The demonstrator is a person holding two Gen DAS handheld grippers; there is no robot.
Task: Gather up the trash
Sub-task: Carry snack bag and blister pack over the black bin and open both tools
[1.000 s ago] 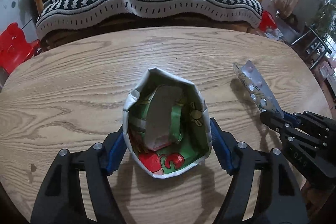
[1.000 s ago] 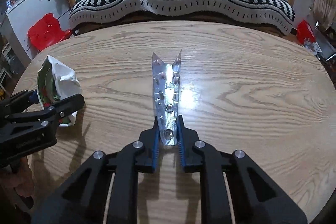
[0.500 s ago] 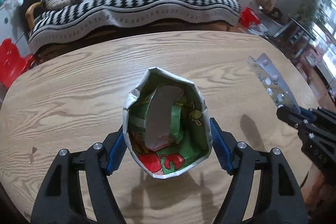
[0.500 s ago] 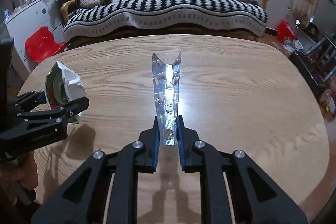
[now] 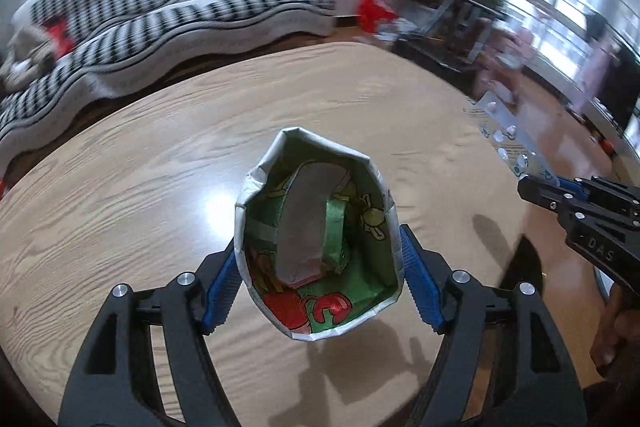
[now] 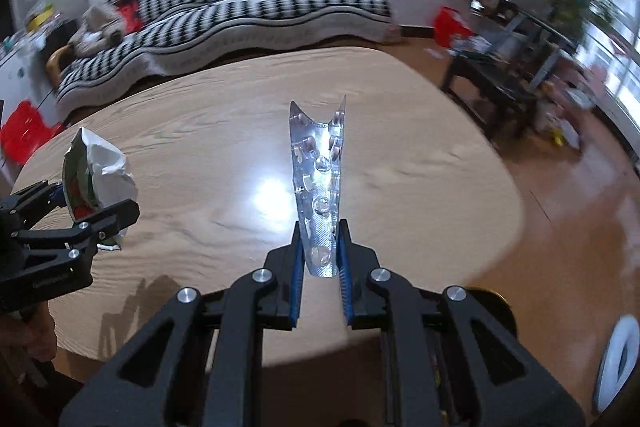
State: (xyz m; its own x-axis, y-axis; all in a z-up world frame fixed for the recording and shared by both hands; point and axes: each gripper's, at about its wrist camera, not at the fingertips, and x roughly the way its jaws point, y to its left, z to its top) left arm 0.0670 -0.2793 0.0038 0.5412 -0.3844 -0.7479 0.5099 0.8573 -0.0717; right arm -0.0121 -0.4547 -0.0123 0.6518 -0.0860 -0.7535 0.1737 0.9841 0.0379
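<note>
My left gripper (image 5: 320, 263) is shut on a crumpled green and red snack wrapper (image 5: 316, 231) with a silver lining, held above the wooden table (image 5: 140, 167). The wrapper also shows at the left of the right wrist view (image 6: 94, 175). My right gripper (image 6: 319, 247) is shut on a silver pill blister pack (image 6: 318, 183), folded lengthwise and sticking up above the table's right part. The blister pack shows at the right of the left wrist view (image 5: 512, 143), held by the right gripper (image 5: 548, 187).
A black and white striped sofa (image 6: 240, 11) stands behind the table. A red chair (image 6: 24, 131) is at the far left. A dark low table (image 6: 500, 67) and clutter stand on the brown floor to the right. A white ring-shaped object (image 6: 618, 359) lies at the lower right.
Both grippers have swung to the right with their trash still held. The view has turned from the sofa toward the table's right edge and the floor beyond.
</note>
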